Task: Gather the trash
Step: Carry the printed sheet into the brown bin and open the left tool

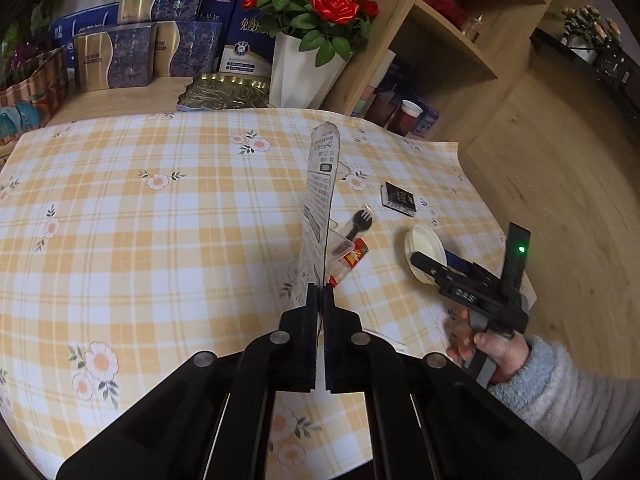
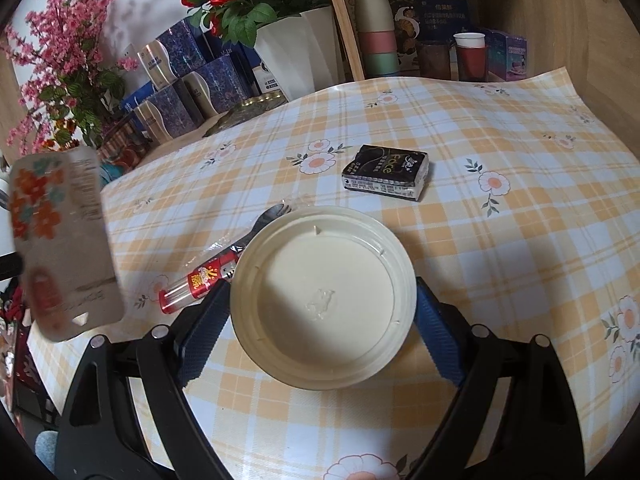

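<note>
My left gripper (image 1: 321,286) is shut on a flat printed wrapper (image 1: 320,200) and holds it edge-on above the table; the wrapper also shows at the left of the right wrist view (image 2: 60,240). My right gripper (image 2: 320,300) has its blue pads on both sides of a cream round lid (image 2: 324,296), which also shows in the left wrist view (image 1: 424,252). A black plastic fork in clear wrap (image 1: 354,226) and a red-labelled tube (image 2: 200,282) lie beside the lid. A black tissue pack (image 2: 386,172) lies farther back.
The table has a yellow checked floral cloth (image 1: 160,240). At the back stand blue and gold boxes (image 1: 132,52), a gold tray (image 1: 228,92) and a white vase of red roses (image 1: 304,72). A wooden shelf with cups (image 2: 376,28) stands at the right.
</note>
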